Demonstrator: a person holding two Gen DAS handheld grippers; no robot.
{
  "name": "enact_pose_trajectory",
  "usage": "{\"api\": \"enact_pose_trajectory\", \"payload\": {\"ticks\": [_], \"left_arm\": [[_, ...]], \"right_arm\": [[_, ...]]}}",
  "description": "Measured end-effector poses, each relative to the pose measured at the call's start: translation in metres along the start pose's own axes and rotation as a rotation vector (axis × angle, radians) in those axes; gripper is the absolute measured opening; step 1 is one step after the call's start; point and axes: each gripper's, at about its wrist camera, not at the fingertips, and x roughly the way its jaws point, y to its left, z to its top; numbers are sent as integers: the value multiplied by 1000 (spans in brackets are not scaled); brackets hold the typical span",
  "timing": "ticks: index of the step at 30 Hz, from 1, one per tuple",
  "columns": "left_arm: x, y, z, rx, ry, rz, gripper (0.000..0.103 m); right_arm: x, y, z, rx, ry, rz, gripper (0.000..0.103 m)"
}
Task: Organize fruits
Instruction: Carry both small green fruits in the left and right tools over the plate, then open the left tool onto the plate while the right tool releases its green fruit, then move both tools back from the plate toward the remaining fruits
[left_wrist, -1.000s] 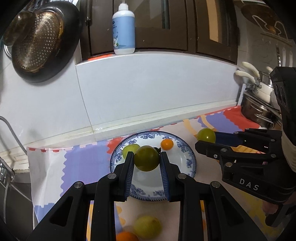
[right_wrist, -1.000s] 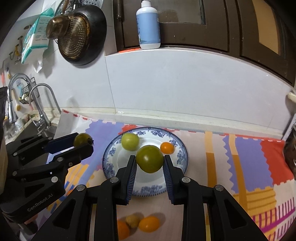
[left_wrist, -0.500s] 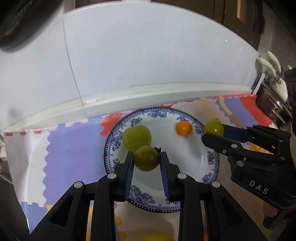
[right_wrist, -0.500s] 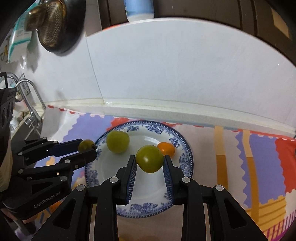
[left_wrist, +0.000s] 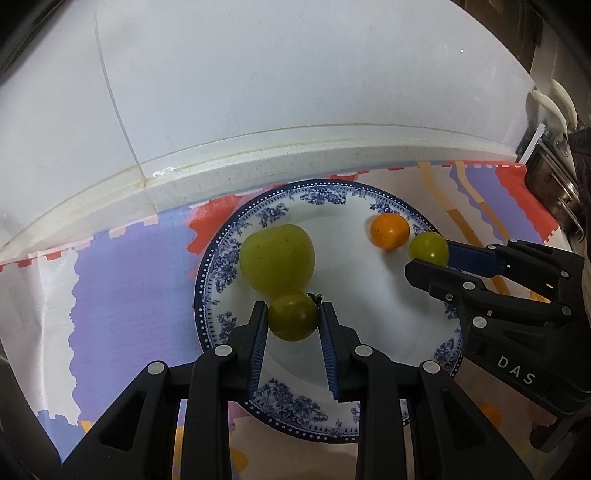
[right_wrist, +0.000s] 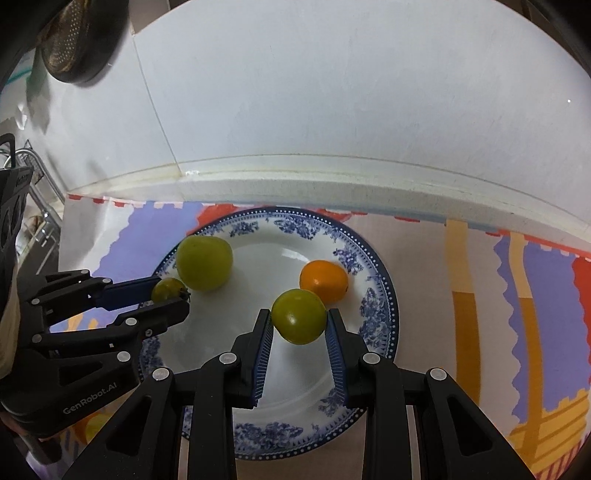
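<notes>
A blue-and-white plate (left_wrist: 373, 421) (right_wrist: 380, 295) lies on a coloured mat. On it lie a large green fruit (left_wrist: 277, 262) (right_wrist: 204, 261) and a small orange fruit (left_wrist: 389, 231) (right_wrist: 324, 280). My left gripper (left_wrist: 293, 320) (right_wrist: 170, 295) is shut on a small green tomato (left_wrist: 293, 321) (right_wrist: 168, 290), low over the plate beside the large green fruit. My right gripper (right_wrist: 299, 322) (left_wrist: 430, 254) is shut on another green tomato (right_wrist: 299, 321) (left_wrist: 428, 247), low over the plate next to the orange fruit.
A white tiled wall and ledge (right_wrist: 295, 177) run behind the plate. A dark pan (right_wrist: 77, 48) hangs at the upper left. Metal pots (left_wrist: 554, 177) stand at the right. An orange fruit (left_wrist: 489, 415) lies on the mat near the plate's front right.
Both grippers have moved forward and down toward the plate, each still holding its green tomato. The plate and its fruits now fill more of both views.
</notes>
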Motion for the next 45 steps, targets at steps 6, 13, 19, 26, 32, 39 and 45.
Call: {"api": "enact_pose_trajectory", "payload": {"ticks": [6,13,19,26,32,39,45], "left_arm": [[-3,1,1,-6,-9,5,29],[-22,1,-4,-6,-49,30,41],[-54,0,-12,-17,-111,41,47],[-101,0,-26,-37,-206,65,60],[-142,-3,-47,-41,-283,92,69],[-172,-4,-73,-50,-330,105,75],[-191,-3,-94,-63,-358,126,75]], "right_arm": [[1,0,0,4,4,-7,30],[-11,1,-2,10,-13,-17,36],[-35,6,-4,2,-58,-43,36],[-77,20,-13,-11,-134,-59,43],[-112,35,-27,-11,-193,-75,52],[-148,54,-44,-24,-246,-79,60],[-164,69,-61,-45,-273,-81,61]]}}
